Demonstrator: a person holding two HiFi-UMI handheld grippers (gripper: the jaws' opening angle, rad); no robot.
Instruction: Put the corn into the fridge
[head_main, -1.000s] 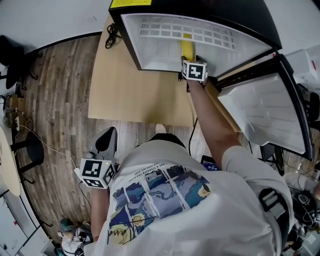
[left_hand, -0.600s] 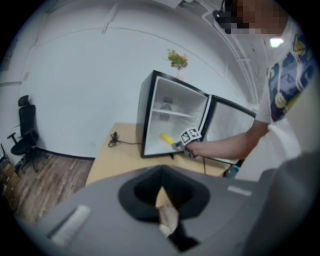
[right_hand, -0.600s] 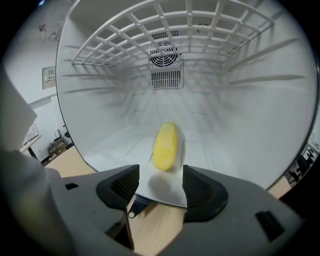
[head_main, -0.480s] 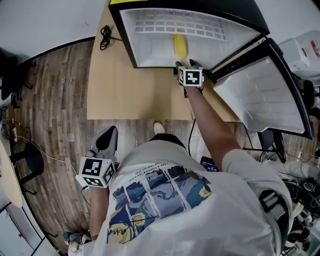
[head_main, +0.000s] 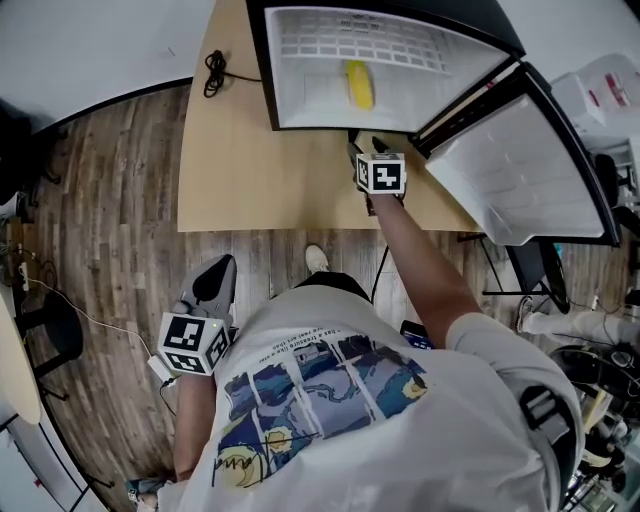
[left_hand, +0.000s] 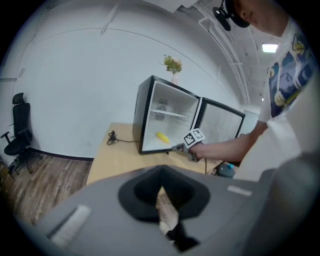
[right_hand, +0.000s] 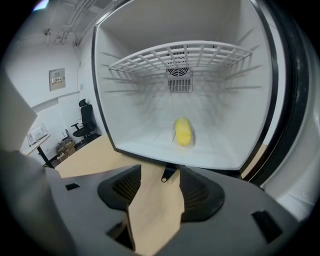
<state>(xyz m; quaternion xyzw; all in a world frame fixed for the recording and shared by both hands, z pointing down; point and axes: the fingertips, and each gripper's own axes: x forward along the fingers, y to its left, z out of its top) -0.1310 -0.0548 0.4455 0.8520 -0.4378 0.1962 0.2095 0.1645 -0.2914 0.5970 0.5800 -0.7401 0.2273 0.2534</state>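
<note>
Right gripper (head_main: 358, 150) has withdrawn from fridge (head_main: 262, 60), jaws apart and empty; left gripper (head_main: 218, 268) jaws together. Corn (head_main: 358, 84) lies inside fridge. Likely light, firm; grip mid-length.

The head view's top edge cuts off the black white-lined mini fridge (head_main: 300, 100) — the yellow corn cob (left_hand: 162, 137), centre of the left gripper view, is too small for detail.

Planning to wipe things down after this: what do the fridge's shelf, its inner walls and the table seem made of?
Shelf: white coated wire, judging by its thin open grid.
Inner walls: probably smooth white moulded plastic, with rounded corners and soft sheen.
Table: pale wood or wood-look laminate, matte; cannot tell which.
</note>
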